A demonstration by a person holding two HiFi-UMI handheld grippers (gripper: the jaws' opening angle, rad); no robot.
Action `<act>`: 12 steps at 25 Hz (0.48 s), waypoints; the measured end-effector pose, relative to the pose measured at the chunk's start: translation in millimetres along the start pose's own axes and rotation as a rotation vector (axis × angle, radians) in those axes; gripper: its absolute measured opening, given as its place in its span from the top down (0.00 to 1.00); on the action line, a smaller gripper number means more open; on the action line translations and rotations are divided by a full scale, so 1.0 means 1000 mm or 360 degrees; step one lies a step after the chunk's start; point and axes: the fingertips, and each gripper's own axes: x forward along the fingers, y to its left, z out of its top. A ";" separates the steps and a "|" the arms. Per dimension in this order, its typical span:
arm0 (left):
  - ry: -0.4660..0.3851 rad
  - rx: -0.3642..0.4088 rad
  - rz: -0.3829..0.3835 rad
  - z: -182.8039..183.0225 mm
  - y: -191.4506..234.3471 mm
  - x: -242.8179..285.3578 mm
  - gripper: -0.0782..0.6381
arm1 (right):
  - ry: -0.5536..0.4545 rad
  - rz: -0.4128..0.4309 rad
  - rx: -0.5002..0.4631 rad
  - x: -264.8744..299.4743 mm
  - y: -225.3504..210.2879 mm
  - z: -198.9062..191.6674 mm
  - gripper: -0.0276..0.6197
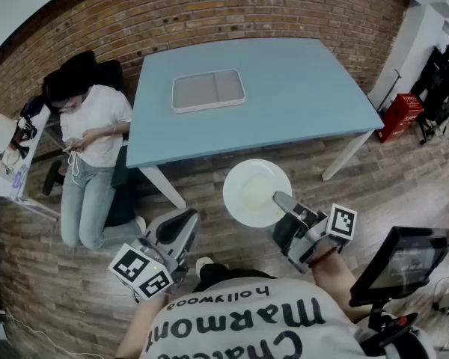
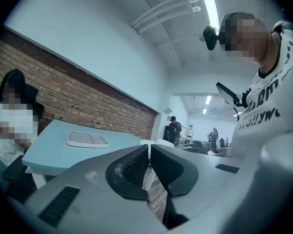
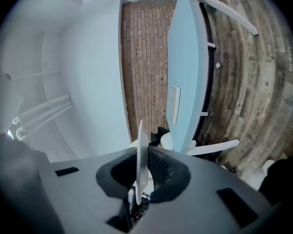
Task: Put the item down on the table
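Observation:
A round white plate [image 1: 256, 193] hangs level over the wooden floor, just in front of the light blue table [image 1: 284, 103]. My right gripper [image 1: 280, 198] is shut on the plate's right rim. In the right gripper view the plate [image 3: 140, 150] shows edge-on, pinched between the jaws of the right gripper [image 3: 142, 155], with the table [image 3: 185, 72] ahead. My left gripper [image 1: 181, 219] is held low at the left, apart from the plate. In its own view the left gripper [image 2: 149, 152] is shut with nothing between the jaws, and the plate's rim [image 2: 155, 142] shows just beyond them.
A shallow white tray [image 1: 208, 90] lies on the table's far left part. A person [image 1: 90, 133] sits on the floor to the left of the table, beside a small white table [image 1: 11, 155]. A red box [image 1: 399, 115] stands at the right, and a screen on a stand [image 1: 404, 260] at the bottom right.

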 end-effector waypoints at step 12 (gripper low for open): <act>-0.0005 0.0030 0.0000 -0.001 -0.007 0.005 0.87 | -0.0029 0.0018 0.0026 -0.007 0.000 0.014 0.91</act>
